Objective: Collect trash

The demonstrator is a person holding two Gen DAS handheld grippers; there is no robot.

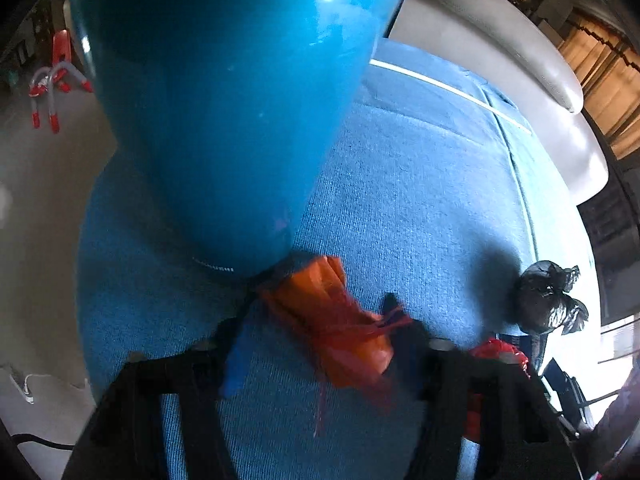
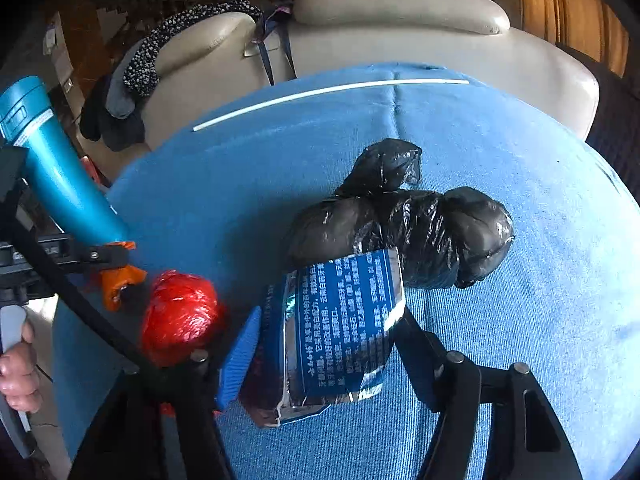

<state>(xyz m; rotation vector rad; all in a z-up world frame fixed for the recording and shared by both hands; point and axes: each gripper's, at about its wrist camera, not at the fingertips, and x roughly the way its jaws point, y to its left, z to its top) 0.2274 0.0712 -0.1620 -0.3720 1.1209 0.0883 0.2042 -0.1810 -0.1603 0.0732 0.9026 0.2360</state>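
I am picking up trash from the blue cloth (image 2: 500, 360). My right gripper (image 2: 328, 344) has the shiny blue packet (image 2: 344, 312) between its fingers, and both pads look pressed on its sides, so I think it is grasped. The black bag (image 2: 400, 232) sits at 12 o'clock from the packet, touching it. The red ball of net (image 2: 180, 316) is at 9 o'clock, just beside it.

My left gripper (image 1: 316, 340) looks pinched on the orange end (image 1: 312, 304) of a big blue bottle (image 1: 224, 120), but the view is blurry.

To do this well, I should squeeze the packet firmly and lift it straight up. The foil looks slippery and may slide. I should not drag the black bag along.
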